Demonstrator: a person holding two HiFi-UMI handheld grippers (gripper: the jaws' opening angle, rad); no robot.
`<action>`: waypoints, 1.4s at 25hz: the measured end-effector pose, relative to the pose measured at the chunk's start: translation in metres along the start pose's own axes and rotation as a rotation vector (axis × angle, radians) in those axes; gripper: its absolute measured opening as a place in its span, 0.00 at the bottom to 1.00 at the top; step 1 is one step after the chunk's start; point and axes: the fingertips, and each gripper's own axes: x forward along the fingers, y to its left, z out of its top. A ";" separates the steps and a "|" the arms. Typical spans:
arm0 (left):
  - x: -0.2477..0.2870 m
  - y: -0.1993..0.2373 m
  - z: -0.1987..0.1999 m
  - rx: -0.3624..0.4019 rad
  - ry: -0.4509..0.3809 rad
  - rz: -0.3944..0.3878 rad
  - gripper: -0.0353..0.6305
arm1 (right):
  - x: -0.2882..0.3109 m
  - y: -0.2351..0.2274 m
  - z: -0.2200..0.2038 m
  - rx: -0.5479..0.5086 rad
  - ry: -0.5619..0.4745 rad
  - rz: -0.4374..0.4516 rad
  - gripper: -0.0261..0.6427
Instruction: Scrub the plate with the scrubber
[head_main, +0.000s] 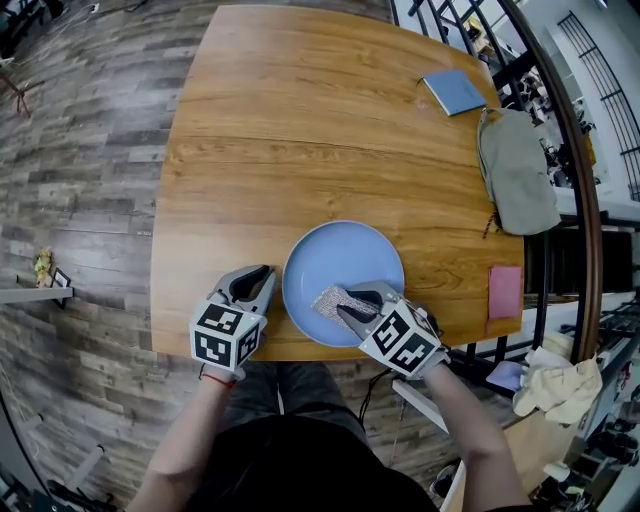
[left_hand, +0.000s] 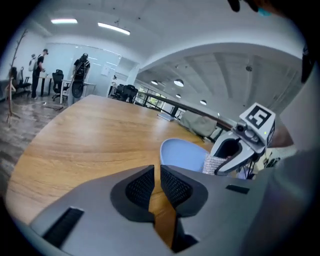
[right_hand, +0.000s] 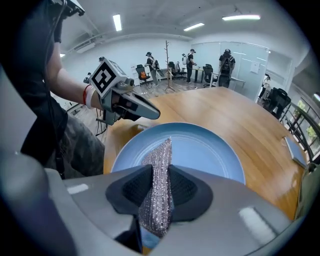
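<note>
A light blue plate (head_main: 340, 262) lies near the front edge of the wooden table (head_main: 300, 120). My right gripper (head_main: 350, 305) reaches over the plate's near right part and is shut on a silvery, glittering scrubber (head_main: 330, 299). In the right gripper view the scrubber (right_hand: 159, 170) stands pinched between the pads above the plate (right_hand: 210, 150). My left gripper (head_main: 262, 282) sits on the table just left of the plate's rim. Its jaws leave a slim gap with only wood showing through (left_hand: 157, 172). The plate (left_hand: 182, 152) lies beyond them to the right.
A blue pad (head_main: 453, 91) lies at the table's far right corner, with a grey-green bag (head_main: 517, 170) below it. A pink cloth (head_main: 505, 291) lies by the right edge. A dark railing (head_main: 575, 150) runs along the right side. The person's legs are under the near edge.
</note>
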 end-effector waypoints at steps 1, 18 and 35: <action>-0.003 0.002 -0.006 0.037 0.035 0.022 0.09 | 0.002 0.004 0.003 -0.012 -0.001 0.011 0.20; 0.006 -0.024 -0.028 0.146 0.159 -0.019 0.05 | 0.030 -0.010 0.054 -0.204 -0.114 -0.043 0.20; 0.007 -0.025 -0.026 0.281 0.185 0.015 0.05 | 0.007 -0.119 0.038 -0.113 -0.063 -0.407 0.20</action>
